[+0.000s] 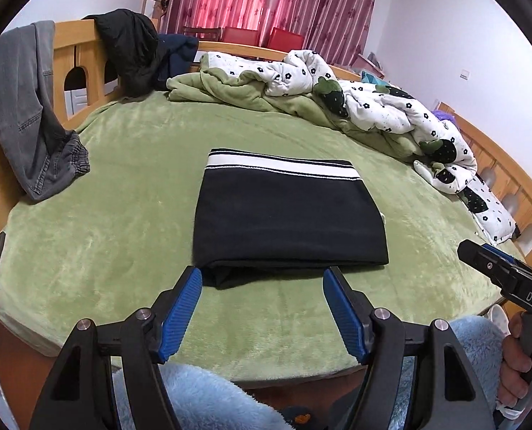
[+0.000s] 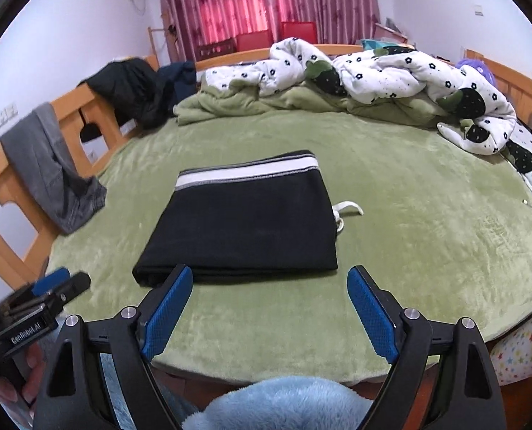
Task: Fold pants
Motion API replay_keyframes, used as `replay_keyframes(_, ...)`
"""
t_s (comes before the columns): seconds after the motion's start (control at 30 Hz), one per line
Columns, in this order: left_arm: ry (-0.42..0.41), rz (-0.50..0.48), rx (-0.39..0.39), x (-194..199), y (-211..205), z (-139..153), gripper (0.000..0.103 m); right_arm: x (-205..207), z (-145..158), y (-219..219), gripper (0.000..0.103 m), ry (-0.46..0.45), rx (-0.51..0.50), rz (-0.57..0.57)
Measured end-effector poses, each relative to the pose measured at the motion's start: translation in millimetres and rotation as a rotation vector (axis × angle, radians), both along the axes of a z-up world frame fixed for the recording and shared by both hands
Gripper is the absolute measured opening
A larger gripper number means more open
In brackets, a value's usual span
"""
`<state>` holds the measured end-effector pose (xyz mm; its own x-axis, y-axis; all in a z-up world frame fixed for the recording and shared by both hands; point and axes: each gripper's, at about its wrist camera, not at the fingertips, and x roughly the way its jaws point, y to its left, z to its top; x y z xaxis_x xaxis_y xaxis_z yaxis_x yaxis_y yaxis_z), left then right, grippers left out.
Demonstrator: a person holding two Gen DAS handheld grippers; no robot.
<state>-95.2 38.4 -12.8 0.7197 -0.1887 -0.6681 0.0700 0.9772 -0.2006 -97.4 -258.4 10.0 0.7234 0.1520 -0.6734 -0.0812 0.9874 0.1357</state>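
Black pants w/ white-striped waistband [image 1: 287, 222] look folded, flat on green fleece bed [image 1: 122, 215].
I hold left tool [image 1: 262, 283] and right tool [image 2: 269, 279] wide, empty, off the cloth so the stack isn't disturbed.

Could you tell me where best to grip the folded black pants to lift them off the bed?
Probably the near folded edge of the black pants: it is thick, faces both open claws, and binds the layers. Come in low from the near side, left claw and right claw apart.
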Motion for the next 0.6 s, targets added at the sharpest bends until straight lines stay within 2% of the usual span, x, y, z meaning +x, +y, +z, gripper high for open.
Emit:
replay_keyframes(0.17, 0.006, 0.007, -0.014, 0, 3, -1, 0.068, -1, 0, 0, 0.087, -0.005, -0.022, -0.012)
replay_keyframes(0.6, 0.011, 0.021, -0.028, 0, 13, -2, 0.068, 1, -4, -4, 0.087, 0.019, -0.003, -0.022)
